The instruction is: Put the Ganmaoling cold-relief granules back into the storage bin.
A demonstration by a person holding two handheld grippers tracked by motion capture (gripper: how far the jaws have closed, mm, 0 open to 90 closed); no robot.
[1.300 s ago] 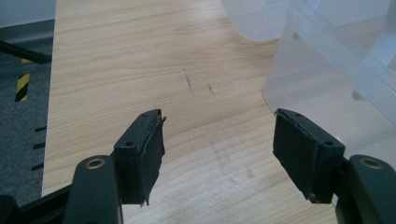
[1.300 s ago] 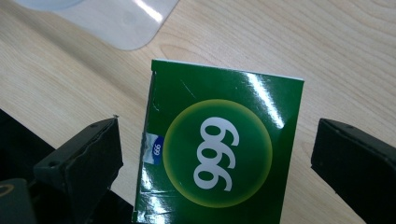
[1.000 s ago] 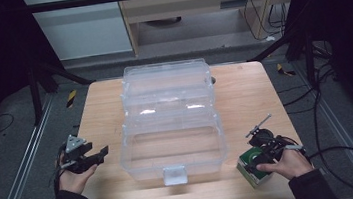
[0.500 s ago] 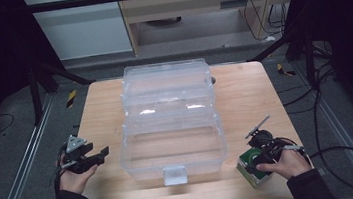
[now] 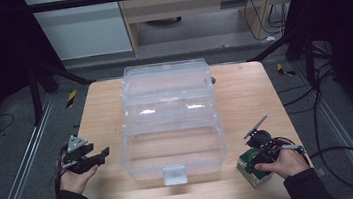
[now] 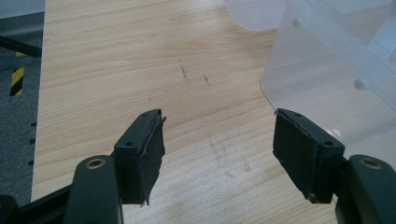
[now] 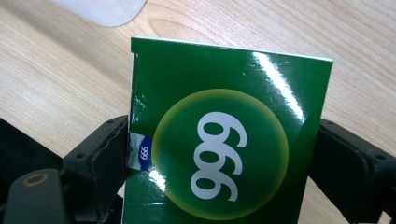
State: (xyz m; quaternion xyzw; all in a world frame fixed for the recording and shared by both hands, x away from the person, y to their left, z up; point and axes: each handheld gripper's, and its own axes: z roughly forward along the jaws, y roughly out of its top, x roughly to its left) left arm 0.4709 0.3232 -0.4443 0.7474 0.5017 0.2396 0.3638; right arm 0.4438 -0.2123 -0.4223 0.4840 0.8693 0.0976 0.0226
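On my left, the left gripper [image 5: 101, 153] sits in the left hand [image 5: 75, 177] low over the wooden table [image 5: 100, 108], near the left edge. From its own camera I see the left gripper [image 6: 217, 140] with its jaws spread wide and nothing but bare wood between them; the corner of the clear plastic box [image 6: 327, 70] lies just off to the right of the far jaw.

In the middle of the table I see that clear plastic box [image 5: 171, 120] standing with its lid thrown back toward the far side, a white latch [image 5: 174, 174] at its near wall.

To my right, near the front right corner of the table, the right hand [image 5: 285, 162] holds the right gripper [image 5: 257, 163] on a small green carton [image 5: 249, 167], just beside the box's near right corner. In the right gripper view the green carton [image 7: 224, 140], marked 999 in a yellow-edged circle, stands between the jaws of the right gripper [image 7: 219, 172]. The jaws have just been closing on it; both pads lie against the carton's sides, and the carton's left edge looks dented there.
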